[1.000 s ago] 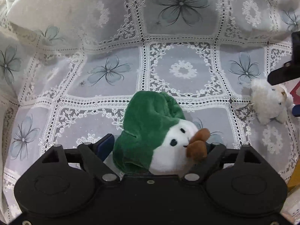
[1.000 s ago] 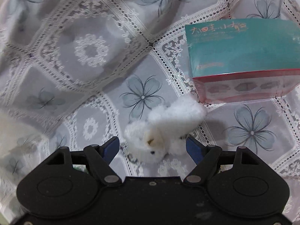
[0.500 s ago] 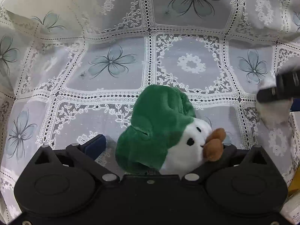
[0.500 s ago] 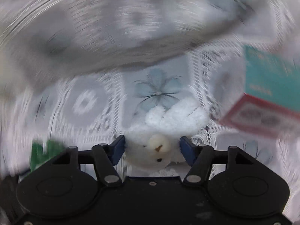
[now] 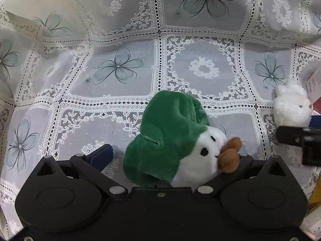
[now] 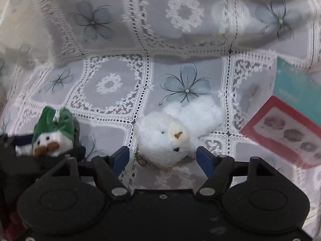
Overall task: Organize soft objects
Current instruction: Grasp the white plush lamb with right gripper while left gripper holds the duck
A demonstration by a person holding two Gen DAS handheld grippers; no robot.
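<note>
A green and white plush (image 5: 174, 140) with brown feet lies on the lace tablecloth (image 5: 120, 68) between the fingers of my left gripper (image 5: 170, 156). The left jaws are open, with a gap on the plush's left side. The plush also shows in the right wrist view (image 6: 53, 134). A fluffy white plush (image 6: 172, 132) lies between the blue pads of my right gripper (image 6: 162, 158), whose jaws are open and stand a little apart from it. The white plush also shows at the right of the left wrist view (image 5: 291, 106).
A teal and red box (image 6: 291, 110) sits on the cloth to the right of the white plush. The lace cloth rises in folds at the back. A yellow edge (image 5: 315, 196) shows at the far right of the left wrist view.
My right gripper swung left, so the box slid to the right edge and the green plush came into view. The left gripper moved slightly forward around the green plush.
</note>
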